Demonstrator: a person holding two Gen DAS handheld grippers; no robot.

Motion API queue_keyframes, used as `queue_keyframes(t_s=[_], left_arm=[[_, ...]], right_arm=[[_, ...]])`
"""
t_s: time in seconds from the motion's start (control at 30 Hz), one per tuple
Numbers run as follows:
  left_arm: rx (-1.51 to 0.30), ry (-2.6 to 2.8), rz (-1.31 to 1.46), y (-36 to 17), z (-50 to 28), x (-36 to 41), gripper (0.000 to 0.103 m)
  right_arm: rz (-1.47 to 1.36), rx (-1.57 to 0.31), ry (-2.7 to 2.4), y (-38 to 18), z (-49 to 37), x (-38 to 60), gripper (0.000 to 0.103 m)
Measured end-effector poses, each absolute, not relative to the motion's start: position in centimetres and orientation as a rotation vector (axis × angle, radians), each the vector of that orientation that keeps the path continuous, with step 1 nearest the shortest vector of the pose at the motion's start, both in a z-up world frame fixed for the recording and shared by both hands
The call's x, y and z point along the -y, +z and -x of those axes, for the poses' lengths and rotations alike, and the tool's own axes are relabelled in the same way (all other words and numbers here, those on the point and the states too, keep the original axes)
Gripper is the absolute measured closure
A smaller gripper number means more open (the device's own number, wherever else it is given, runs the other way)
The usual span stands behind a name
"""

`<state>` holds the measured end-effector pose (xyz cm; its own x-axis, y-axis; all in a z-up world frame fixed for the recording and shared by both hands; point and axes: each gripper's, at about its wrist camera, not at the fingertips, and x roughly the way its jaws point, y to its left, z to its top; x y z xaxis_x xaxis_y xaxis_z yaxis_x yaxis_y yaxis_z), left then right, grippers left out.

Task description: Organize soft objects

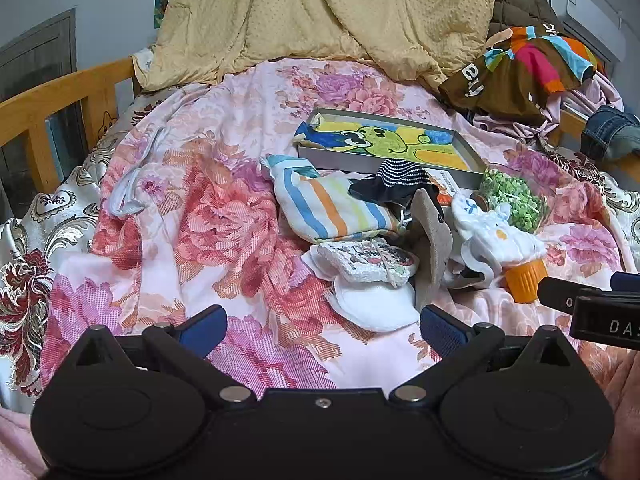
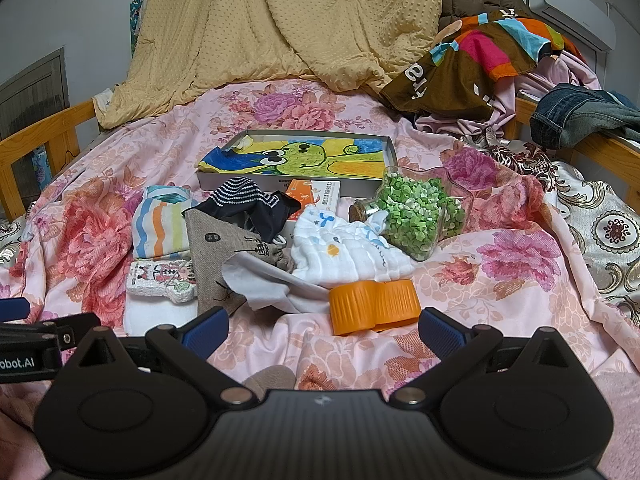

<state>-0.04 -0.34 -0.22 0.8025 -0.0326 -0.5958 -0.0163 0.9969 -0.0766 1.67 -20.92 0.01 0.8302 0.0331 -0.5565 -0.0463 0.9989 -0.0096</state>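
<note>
A pile of soft things lies mid-bed: a striped towel, a dark striped sock, a grey-brown cloth pouch, a white printed baby cloth, a cartoon-print sponge pad on a white round pad. A shallow grey box with a frog drawing lies behind. My left gripper is open and empty, just short of the pile. My right gripper is open and empty, near an orange cap.
A glass jar of green pellets lies on its side right of the pile. A yellow quilt is heaped at the back. Clothes and jeans lie at the right. Wooden bed rails run along the sides.
</note>
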Motion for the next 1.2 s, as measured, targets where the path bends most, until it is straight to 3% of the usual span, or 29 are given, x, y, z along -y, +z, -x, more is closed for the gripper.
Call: queue_keyframes(t_s=[0.5, 0.87, 1.13, 1.2], left_arm=[[-0.666, 0.002, 0.071, -1.1, -0.2, 0.2, 0.001], [-0.734, -0.015, 0.077, -1.2, -4.1, -1.0, 0.001], [-0.772, -0.125, 0.042, -1.7, -7.6, -1.0, 0.001], [-0.770, -0.142, 0.083, -1.6, -8.2, -1.4, 0.004]], right_arm=[[0.016, -0.607, 0.085, 0.1, -2.1, 20.7, 0.000], [0.058, -0.643, 0.215, -0.4, -5.9, 20.1, 0.001], [0.061, -0.644, 0.324, -0.9, -8.9, 20.1, 0.007], [0.045, -0.628, 0.357, -0.9, -9.6, 20.2, 0.007]])
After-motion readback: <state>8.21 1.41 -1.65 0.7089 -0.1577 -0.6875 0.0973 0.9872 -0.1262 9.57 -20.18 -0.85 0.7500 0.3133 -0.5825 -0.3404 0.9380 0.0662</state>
